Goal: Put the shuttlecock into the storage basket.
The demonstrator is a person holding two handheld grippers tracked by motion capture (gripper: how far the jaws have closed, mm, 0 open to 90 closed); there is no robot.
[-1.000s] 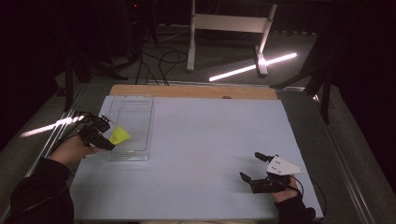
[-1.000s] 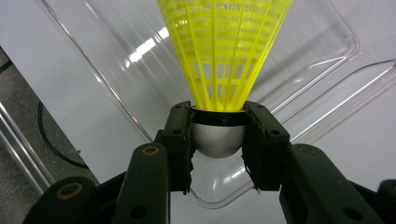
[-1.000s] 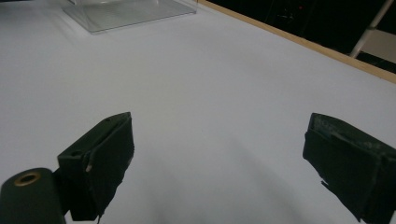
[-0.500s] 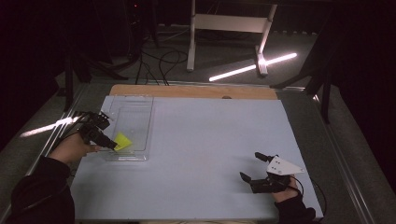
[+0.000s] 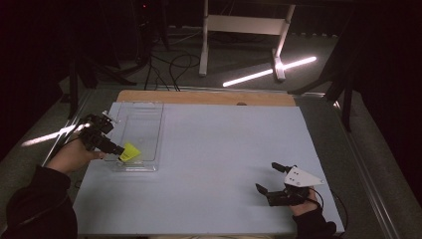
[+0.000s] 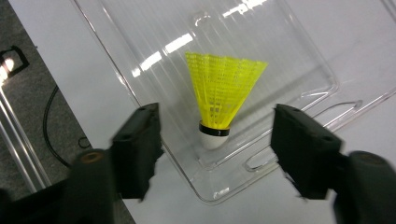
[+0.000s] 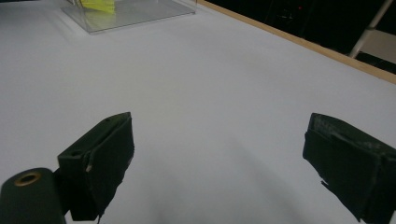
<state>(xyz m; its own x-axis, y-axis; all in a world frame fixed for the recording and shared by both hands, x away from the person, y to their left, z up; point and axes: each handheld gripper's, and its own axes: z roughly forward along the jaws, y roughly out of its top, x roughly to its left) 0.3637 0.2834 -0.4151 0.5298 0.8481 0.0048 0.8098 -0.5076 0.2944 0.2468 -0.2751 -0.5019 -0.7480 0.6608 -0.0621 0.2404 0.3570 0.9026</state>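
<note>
A yellow shuttlecock [image 5: 130, 152] with a white cork lies in the near end of a clear plastic tray [image 5: 144, 105] at the table's left. In the left gripper view the shuttlecock [image 6: 223, 88] rests on the tray floor [image 6: 289, 56], its cork pointing toward me. My left gripper [image 5: 121, 151] hovers at it, and its jaws have just been opening. The shuttlecock sits between them with a gap on each side [image 6: 215, 114]. My right gripper [image 5: 266, 177] rests open on the white table near the front right, nothing between its jaws [image 7: 219, 126].
The white table top [image 5: 224, 149] has a wooden strip [image 5: 209, 97] along its far edge. Beyond it stand a white frame [image 5: 244, 25] and cables on a dark floor. A metal rail [image 5: 363, 164] runs along the table's right side.
The left gripper moved slightly toward the near end of the tray with the shuttlecock, then its jaws spread and let it go. The right gripper stayed still.
</note>
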